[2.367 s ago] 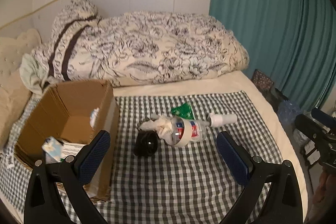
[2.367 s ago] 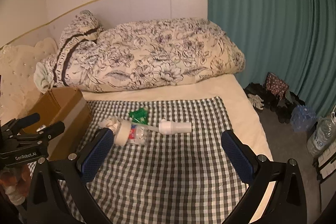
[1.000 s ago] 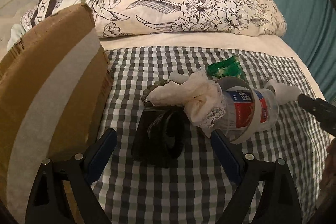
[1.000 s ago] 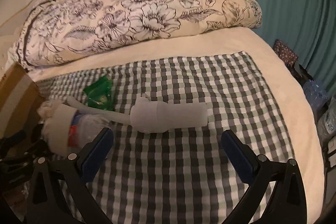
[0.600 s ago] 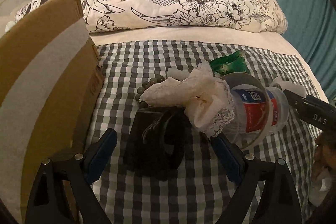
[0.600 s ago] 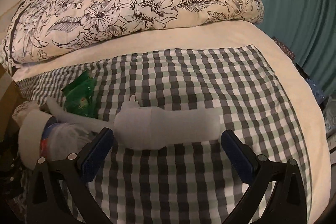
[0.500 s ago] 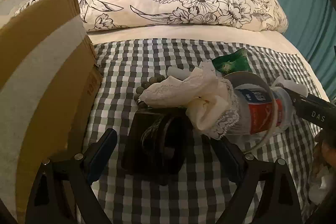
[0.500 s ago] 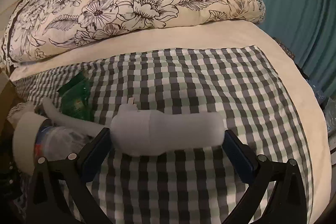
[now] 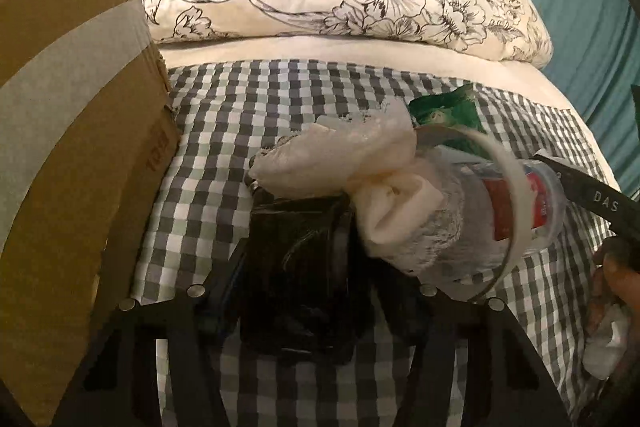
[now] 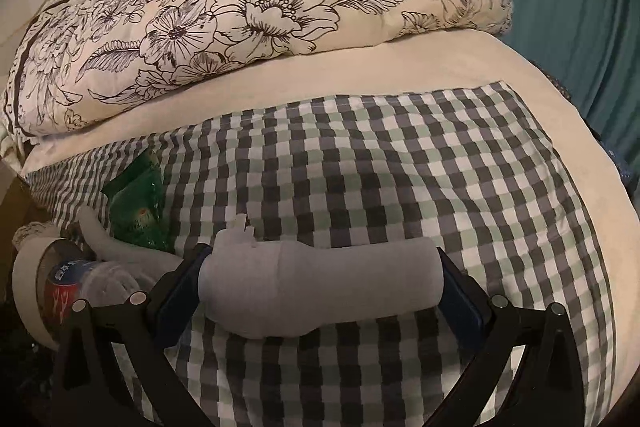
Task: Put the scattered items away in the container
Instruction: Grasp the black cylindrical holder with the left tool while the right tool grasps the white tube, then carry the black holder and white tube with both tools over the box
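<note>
My left gripper [image 9: 308, 291] has just been closing and now has its jaws against both sides of a black object [image 9: 298, 267] lying on the checked cloth [image 9: 256, 115]. That object is so dark that I can't make out what it is; I only see glossy folds, and its lower edge merges with the gripper's own frame. The box [image 9: 76, 131] stands just to the left, cut off by the picture edge, so I see only its outer wall with a pale tape stripe, nothing of its inside. A lace cloth [image 9: 360, 167] drapes over the black object's top right corner and hides part of a clear bottle [image 9: 516, 211] with a red label; a tape roll [image 9: 508, 187] rings the bottle. Behind them a green packet [image 9: 444, 111] is half covered.

My right gripper [image 10: 320, 287] grips a white tube [image 10: 320, 287] lengthwise, one pad on each end. The tube's thin tail runs left under the packet [image 10: 136, 207] and is lost near the bottle [image 10: 84, 283]. At the left view's right edge a hand [image 9: 616, 291] is blurred and cut off.
</note>
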A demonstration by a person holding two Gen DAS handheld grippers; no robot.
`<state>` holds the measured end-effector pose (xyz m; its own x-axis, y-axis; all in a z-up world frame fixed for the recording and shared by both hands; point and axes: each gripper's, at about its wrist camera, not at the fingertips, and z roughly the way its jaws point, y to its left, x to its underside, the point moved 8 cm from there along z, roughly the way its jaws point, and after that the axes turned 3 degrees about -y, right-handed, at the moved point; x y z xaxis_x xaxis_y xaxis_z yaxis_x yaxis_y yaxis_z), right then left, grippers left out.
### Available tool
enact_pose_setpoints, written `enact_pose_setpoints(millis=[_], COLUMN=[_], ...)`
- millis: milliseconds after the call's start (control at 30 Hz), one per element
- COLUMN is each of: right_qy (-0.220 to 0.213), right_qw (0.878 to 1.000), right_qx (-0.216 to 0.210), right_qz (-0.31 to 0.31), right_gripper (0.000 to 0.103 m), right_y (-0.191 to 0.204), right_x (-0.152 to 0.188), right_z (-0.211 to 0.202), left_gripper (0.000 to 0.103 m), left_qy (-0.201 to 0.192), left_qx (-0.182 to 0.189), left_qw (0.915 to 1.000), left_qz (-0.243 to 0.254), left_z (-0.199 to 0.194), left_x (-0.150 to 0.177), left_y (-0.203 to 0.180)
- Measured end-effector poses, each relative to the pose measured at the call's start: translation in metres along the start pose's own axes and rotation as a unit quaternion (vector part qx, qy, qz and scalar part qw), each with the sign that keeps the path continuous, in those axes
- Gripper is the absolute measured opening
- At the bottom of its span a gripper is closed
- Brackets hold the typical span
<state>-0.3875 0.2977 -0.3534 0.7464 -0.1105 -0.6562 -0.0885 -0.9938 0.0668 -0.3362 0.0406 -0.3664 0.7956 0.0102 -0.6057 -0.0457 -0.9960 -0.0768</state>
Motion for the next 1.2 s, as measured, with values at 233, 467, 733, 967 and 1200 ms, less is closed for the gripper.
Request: enact_pose_setpoints(millis=[233,467,733,967,1200], right_qy=[-0.001,-0.018,-0.041,-0.062,-0.088], right_qw=[1.0,1.0,0.999,0.998,0.996], right_qx=[0.002,-0.001,-0.006,-0.012,-0.014], right_qz=[0.002,0.006,0.011,0.008,-0.001], right_gripper=[0.102,0.102,0.102,0.102,0.102], right_y=[0.001,0.0,-0.001,0.007,0.015], right_x=[0.01,0.009,0.004,0.005,-0.001], right_z=[-0.014,-0.045,-0.093,-0.143,-0.193], left_gripper=[0.059,0.059,0.059,0.059,0.059], left_qy=[-0.001,-0.014,-0.04,-0.073,-0.108], left_qx=[0.002,-0.002,-0.001,-0.003,-0.002], left_qw=[1.0,0.9999,0.9991,0.9972,0.9939], left_qz=[-0.007,-0.001,0.008,0.015,0.021], left_z=[-0.011,-0.036,-0.077,-0.125,-0.177], left_x=[0.002,0.0,-0.007,-0.016,-0.021], left_y=[0.003,0.002,-0.006,-0.009,-0.011])
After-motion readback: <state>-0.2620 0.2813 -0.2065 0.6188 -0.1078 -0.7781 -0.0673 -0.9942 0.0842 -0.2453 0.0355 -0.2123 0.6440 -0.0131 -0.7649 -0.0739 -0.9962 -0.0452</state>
